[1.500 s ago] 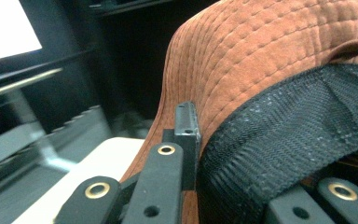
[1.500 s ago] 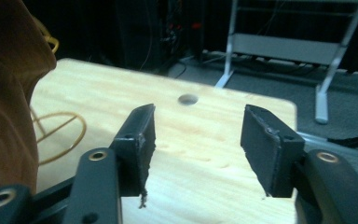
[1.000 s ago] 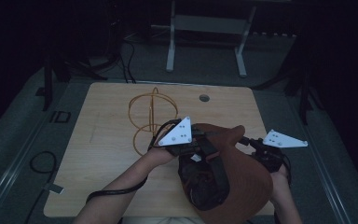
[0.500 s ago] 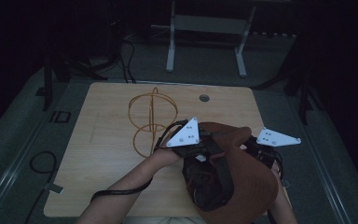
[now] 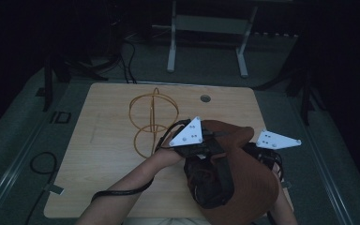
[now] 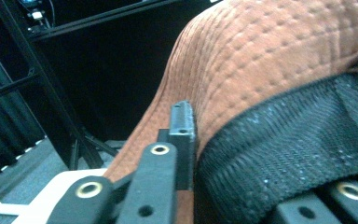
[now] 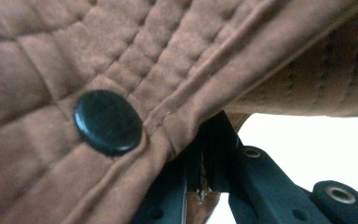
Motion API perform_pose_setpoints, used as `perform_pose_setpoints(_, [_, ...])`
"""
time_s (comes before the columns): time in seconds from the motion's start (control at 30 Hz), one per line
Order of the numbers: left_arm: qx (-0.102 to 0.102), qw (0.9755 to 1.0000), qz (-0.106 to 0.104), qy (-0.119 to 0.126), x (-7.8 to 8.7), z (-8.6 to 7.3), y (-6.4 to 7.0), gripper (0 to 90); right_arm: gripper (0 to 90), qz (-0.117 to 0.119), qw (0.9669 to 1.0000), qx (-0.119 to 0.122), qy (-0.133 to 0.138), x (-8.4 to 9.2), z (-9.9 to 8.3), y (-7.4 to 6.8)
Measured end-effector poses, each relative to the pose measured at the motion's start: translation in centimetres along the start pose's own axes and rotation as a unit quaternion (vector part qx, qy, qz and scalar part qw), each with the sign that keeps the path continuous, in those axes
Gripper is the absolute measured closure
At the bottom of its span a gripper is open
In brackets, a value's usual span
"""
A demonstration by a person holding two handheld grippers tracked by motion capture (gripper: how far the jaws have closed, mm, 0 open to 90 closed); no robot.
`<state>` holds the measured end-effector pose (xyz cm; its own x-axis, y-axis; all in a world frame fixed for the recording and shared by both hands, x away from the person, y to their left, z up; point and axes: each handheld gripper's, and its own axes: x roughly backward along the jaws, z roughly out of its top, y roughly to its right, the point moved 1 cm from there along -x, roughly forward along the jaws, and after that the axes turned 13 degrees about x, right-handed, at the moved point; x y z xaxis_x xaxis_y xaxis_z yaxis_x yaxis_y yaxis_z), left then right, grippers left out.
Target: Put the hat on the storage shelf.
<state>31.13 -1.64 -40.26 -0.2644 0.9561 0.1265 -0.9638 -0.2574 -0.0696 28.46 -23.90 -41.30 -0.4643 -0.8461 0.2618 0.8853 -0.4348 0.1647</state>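
A brown quilted hat (image 5: 248, 183) with a black webbing strap (image 5: 211, 185) is held up over the table's near right part. My left gripper (image 5: 199, 143) grips its left side; in the left gripper view its jaws (image 6: 242, 158) are shut across the strap (image 6: 289, 149) and the brown fabric (image 6: 270, 56). My right gripper (image 5: 262, 152) holds the hat's right side. In the right gripper view it (image 7: 200, 163) pinches a fold of the seam beside a black snap button (image 7: 107, 122).
A gold wire stand (image 5: 152, 119) with a round cage top rises on the wooden table (image 5: 103, 159), just left of my left gripper. A cable hole (image 5: 205, 98) lies near the far edge. A white desk frame (image 5: 206, 37) stands beyond the table.
My two grippers have drawn slightly closer together, the right one shifting left. The hat has bunched up between them. The wire stand has not moved.
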Motion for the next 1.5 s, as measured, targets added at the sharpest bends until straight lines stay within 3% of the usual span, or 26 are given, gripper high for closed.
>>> perform_pose_setpoints(0.17, [0.000,0.9999,0.010,0.003,0.3,0.5,-0.1,63.6,87.1,0.002,1.0000,0.003,0.005,0.2,0.1,-0.1])
perform_pose_setpoints(0.2, [0.001,0.9998,0.017,0.006,0.5,0.7,-0.2,63.6,87.1,0.001,0.9999,0.009,0.005,0.3,0.2,-0.2])
perform_pose_setpoints(0.23, [0.005,0.9997,0.023,0.009,0.6,0.9,-0.2,49.7,87.3,-0.006,0.9998,0.014,0.009,0.6,0.5,-0.2])
perform_pose_setpoints(0.37, [0.005,0.9989,0.047,-0.001,1.0,1.4,-0.2,38.1,87.3,-0.008,0.9997,0.023,0.010,0.9,0.9,-0.2])
perform_pose_setpoints(0.5, [-0.005,0.9981,0.059,-0.013,1.2,1.7,0.0,34.4,87.4,-0.012,0.9994,0.033,0.004,1.0,1.1,-0.3])
perform_pose_setpoints(0.63, [-0.003,0.9970,0.071,-0.030,1.4,1.7,-0.1,30.0,87.6,-0.023,0.9994,0.025,0.005,1.1,0.9,-0.1])
perform_pose_setpoints(0.67, [0.009,0.9962,0.082,-0.030,2.0,1.6,-0.5,29.0,87.5,-0.032,0.9993,0.018,0.008,1.4,0.9,0.2])
perform_pose_setpoints(0.73, [0.014,0.9956,0.089,-0.027,2.5,1.6,-0.7,29.0,87.6,-0.042,0.9990,0.006,0.015,2.0,0.7,0.7])
perform_pose_setpoints(0.77, [0.028,0.9947,0.096,-0.025,3.3,1.5,-1.1,29.1,87.6,-0.045,0.9988,0.002,0.019,2.4,0.7,1.0])
perform_pose_setpoints(0.93, [0.037,0.9931,0.109,-0.023,4.5,1.3,-1.3,29.1,87.5,-0.068,0.9974,0.006,0.022,3.3,1.1,1.6])
perform_pose_setpoints(1.07, [0.056,0.9918,0.114,-0.012,6.3,0.6,-1.1,29.1,87.5,-0.096,0.9950,0.006,0.027,3.9,1.4,2.6])
perform_pose_setpoints(1.3, [0.061,0.9891,0.133,-0.018,9.0,-0.8,-0.3,29.0,87.5,-0.134,0.9904,-0.015,0.031,3.6,1.3,4.9])
perform_pose_setpoints(1.47, [0.083,0.9843,0.155,-0.014,12.1,-2.7,-0.1,28.6,87.5,-0.153,0.9877,-0.018,0.029,2.8,1.6,6.3])
perform_pose_setpoints(1.5, [0.083,0.9843,0.155,-0.014,12.1,-2.7,-0.1,27.3,87.5,-0.153,0.9877,-0.018,0.029,2.8,1.6,6.3])
